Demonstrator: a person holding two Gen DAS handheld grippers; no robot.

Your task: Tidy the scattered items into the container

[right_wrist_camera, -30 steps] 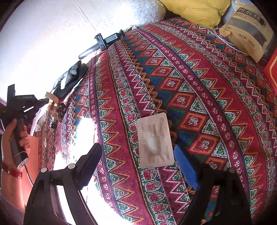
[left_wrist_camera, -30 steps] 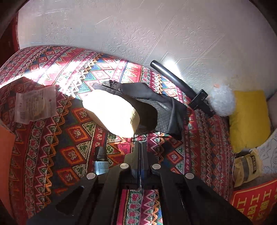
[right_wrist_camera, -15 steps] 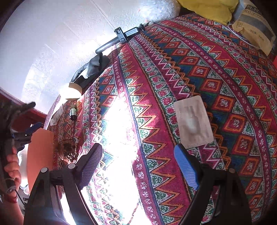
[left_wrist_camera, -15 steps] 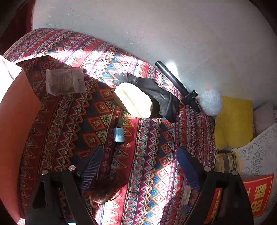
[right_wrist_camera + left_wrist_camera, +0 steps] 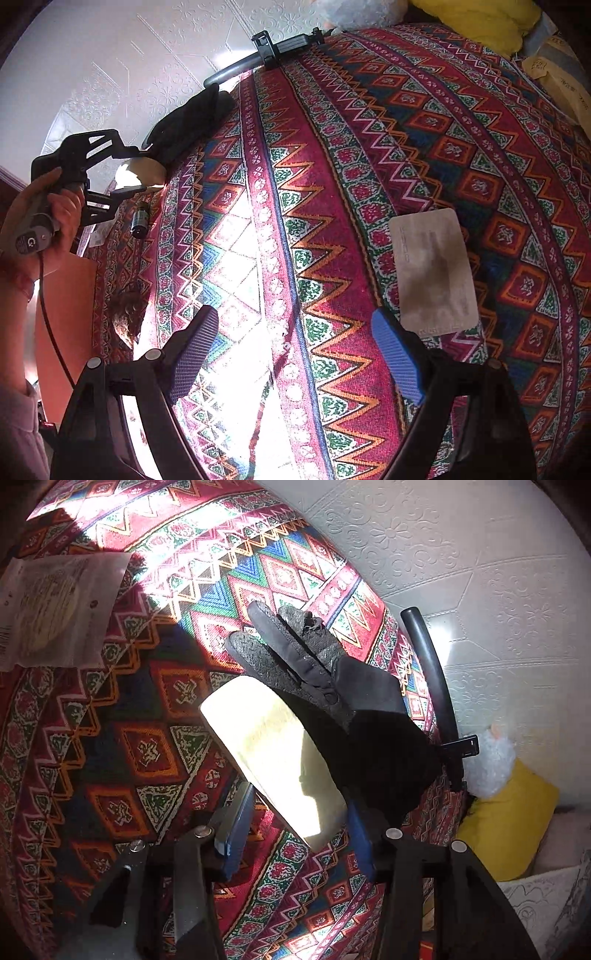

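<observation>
The left gripper (image 5: 291, 834) has its blue fingers spread around the near end of a pale yellow block (image 5: 273, 760), one finger on each side. Whether the pads already press on it I cannot tell from here; they look close but not clearly pinching. The block's long axis runs straight away from the gripper, up and to the left across the patterned cloth (image 5: 140, 746), so the fingers straddle its narrow width, which seems the right way to take it. A black glove (image 5: 332, 686) lies over the block's far right edge and may drag along when the block is lifted.

The block is smooth, flat-topped and bright in the sun, soap-like or spongy; I can't say which.

The right gripper (image 5: 295, 350) hangs open over the cloth, well apart from the block, with a flat grey packet (image 5: 432, 269) just beside its right finger. The left arm is plainly the nearer. An orange box (image 5: 62, 317), probably the container, sits at the cloth's left edge
</observation>
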